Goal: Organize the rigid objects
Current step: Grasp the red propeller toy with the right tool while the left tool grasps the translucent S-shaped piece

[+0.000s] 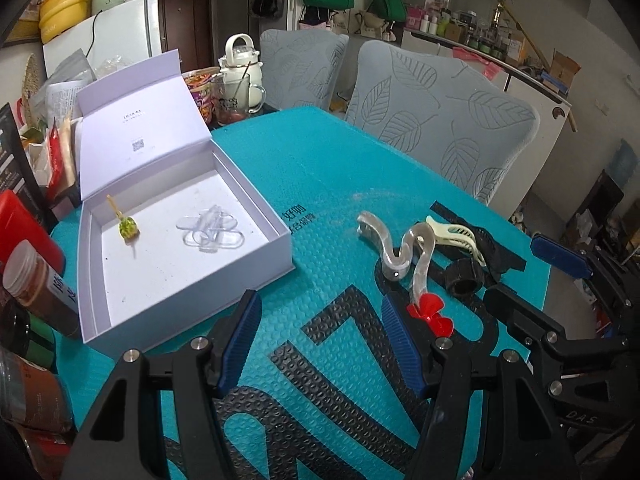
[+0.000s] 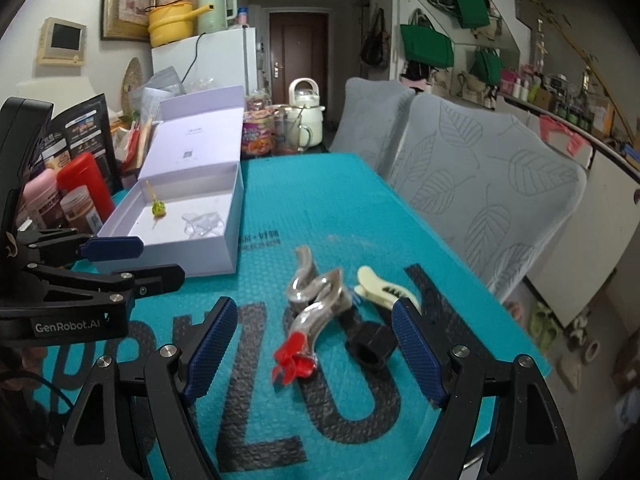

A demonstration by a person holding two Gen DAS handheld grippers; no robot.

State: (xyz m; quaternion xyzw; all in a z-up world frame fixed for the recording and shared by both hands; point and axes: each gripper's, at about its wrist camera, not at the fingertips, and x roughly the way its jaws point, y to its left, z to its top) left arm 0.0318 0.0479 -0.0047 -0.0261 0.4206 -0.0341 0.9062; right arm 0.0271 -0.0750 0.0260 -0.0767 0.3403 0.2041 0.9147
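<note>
The pearly wavy hair clip [image 2: 316, 300] lies on the teal mat [image 2: 320, 208] at lower centre of the right wrist view, a red propeller piece [image 2: 292, 360] touching its near end, a black hex nut [image 2: 374, 346] just to its right and a cream claw clip [image 2: 380, 286] behind that. The right gripper [image 2: 316, 348] stands spread around this cluster, gripping nothing, and the left gripper [image 1: 320, 340] is likewise spread and empty over bare mat. At left the open white box [image 1: 276, 236] holds a green-headed pick [image 1: 127, 226] and clear plastic clips [image 1: 210, 230]
</note>
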